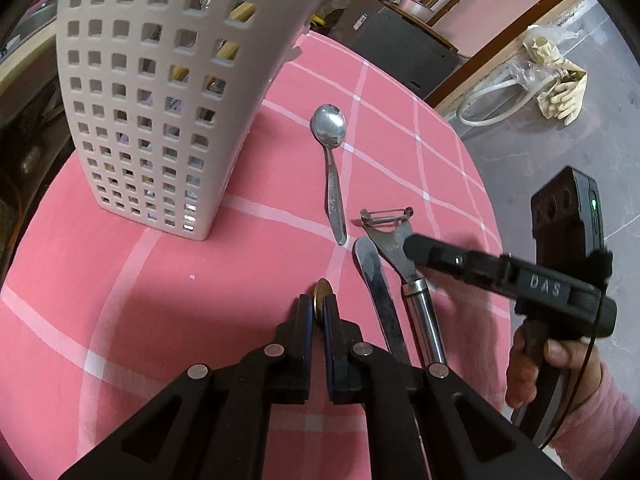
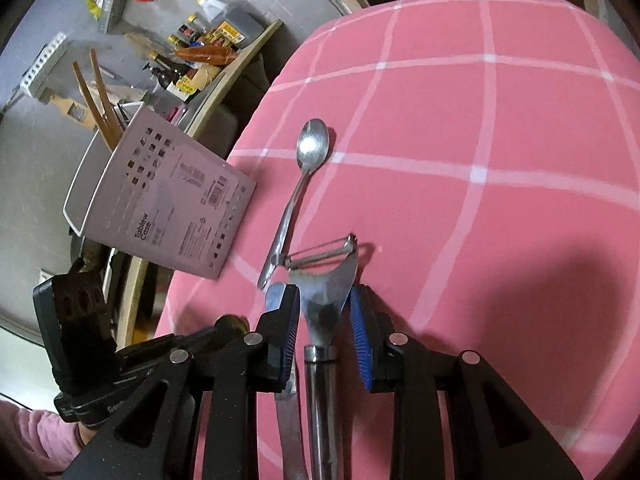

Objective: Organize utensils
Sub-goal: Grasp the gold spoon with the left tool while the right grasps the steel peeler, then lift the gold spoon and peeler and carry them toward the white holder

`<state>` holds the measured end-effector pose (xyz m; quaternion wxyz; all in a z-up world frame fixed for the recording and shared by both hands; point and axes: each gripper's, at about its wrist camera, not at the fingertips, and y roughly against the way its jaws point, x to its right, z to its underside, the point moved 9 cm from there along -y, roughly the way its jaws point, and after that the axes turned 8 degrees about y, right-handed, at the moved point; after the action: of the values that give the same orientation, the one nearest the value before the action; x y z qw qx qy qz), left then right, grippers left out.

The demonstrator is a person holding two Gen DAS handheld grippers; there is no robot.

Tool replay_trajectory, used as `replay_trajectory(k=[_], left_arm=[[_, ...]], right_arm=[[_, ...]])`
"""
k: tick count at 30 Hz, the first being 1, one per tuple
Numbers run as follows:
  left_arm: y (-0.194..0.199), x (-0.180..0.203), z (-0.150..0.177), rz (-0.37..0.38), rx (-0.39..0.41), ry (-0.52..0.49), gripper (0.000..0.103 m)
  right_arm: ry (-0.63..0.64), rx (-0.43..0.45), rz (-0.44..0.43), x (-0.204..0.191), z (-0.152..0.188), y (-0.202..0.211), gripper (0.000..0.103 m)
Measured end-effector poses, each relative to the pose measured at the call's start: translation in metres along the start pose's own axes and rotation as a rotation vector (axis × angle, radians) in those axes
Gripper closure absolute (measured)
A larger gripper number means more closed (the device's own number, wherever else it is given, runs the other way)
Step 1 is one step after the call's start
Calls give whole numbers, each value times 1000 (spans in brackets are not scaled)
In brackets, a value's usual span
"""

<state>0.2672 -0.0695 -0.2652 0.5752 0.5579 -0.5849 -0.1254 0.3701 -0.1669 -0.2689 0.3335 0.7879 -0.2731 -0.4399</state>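
Observation:
On the pink checked cloth (image 1: 240,264) lie a metal spoon (image 1: 332,168), a knife (image 1: 380,296) and a Y-shaped metal peeler (image 1: 400,248). My left gripper (image 1: 319,304) is shut on a brass-coloured utensil end (image 1: 322,296), in front of the white perforated utensil holder (image 1: 152,112). My right gripper (image 2: 325,300) is open, its blue pads (image 2: 362,344) on either side of the peeler (image 2: 326,280) without touching it. The spoon (image 2: 304,184) lies just ahead and the knife (image 2: 290,432) under the left finger. The holder (image 2: 168,200) stands at the left with wooden sticks in it.
The table edge curves off to the right in the left wrist view, with grey floor, a hose and gloves (image 1: 556,80) beyond. In the right wrist view a low shelf with bottles (image 2: 200,48) stands beyond the table's left edge.

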Motion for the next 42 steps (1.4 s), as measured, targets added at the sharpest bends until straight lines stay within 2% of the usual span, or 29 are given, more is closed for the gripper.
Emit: replay_trajectory(k=[4, 10, 13, 14, 17, 20, 27, 34, 42], left_arm=[[0, -2, 1, 2, -2, 7, 97], [1, -2, 2, 7, -4, 14, 98], [4, -3, 3, 15, -4, 14, 98], [5, -2, 3, 18, -3, 12, 98], [12, 1, 2, 30, 5, -6, 98], [22, 8, 0, 50, 16, -34, 99], [57, 26, -6, 68, 63, -144, 100], [101, 40, -22, 98, 156, -216, 100], [156, 64, -55, 150, 266, -290, 100]], right_arm=[[98, -46, 74, -1, -13, -12, 79], [87, -85, -43, 4, -29, -20, 81], [73, -100, -71, 6, -26, -20, 89], [66, -100, -82, 5, -25, -20, 95], [39, -71, -125, -2, -19, -13, 99], [45, -33, -124, -9, -15, 0, 101], [51, 127, -25, -22, -2, 50, 102], [40, 377, 124, -48, 16, 112, 102], [127, 599, 249, -91, -4, 168, 102]])
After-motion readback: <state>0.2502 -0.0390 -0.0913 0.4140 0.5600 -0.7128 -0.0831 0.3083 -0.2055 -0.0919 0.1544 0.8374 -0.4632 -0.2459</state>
